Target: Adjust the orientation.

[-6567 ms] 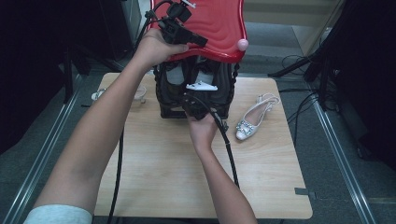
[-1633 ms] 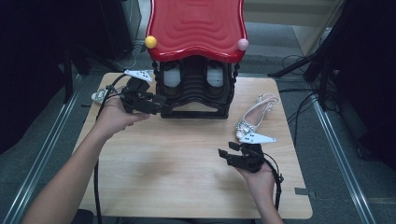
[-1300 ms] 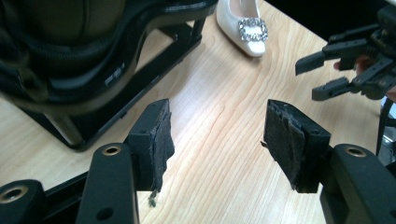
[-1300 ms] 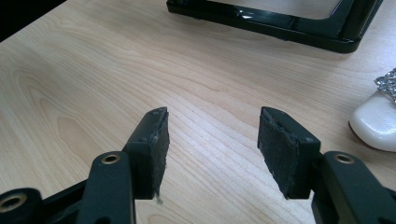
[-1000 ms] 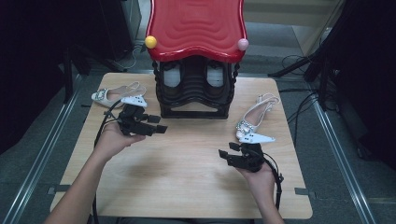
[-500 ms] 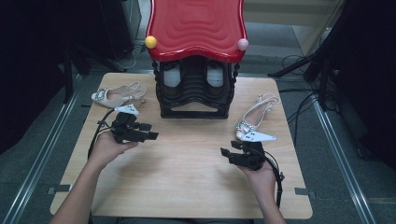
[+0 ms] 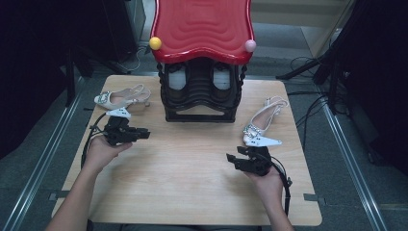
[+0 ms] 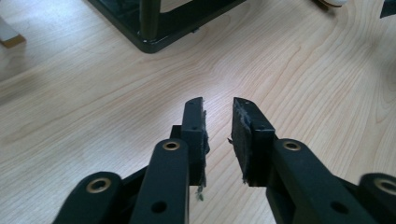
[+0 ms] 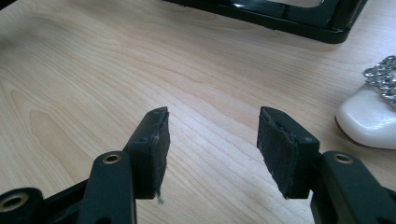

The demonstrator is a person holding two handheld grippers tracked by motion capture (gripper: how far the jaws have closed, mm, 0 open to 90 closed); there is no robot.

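A black shoe rack (image 7: 199,103) with a red wavy top (image 7: 202,24) stands at the back middle of the table, with pale shoes (image 7: 177,79) on its shelves. One white slingback heel (image 7: 122,97) lies to its left and another (image 7: 262,121) to its right. My left gripper (image 7: 144,134) hovers low in front of the left shoe. In the left gripper view its jaws (image 8: 218,107) have just been closing to a narrow gap with nothing between them. My right gripper (image 7: 232,161) rests near the right shoe, and its jaws (image 9: 212,116) are open and empty.
The rack's black base (image 8: 154,28) lies just ahead of the left gripper and crosses the top of the right gripper view (image 9: 289,16). A white shoe toe (image 9: 369,121) with rhinestones sits right of the right jaw. Bare wood (image 7: 187,163) stretches between the hands.
The left hand has drawn back from the rack toward the table's front left and sunk lower, and its jaws have narrowed. The right hand has kept still.
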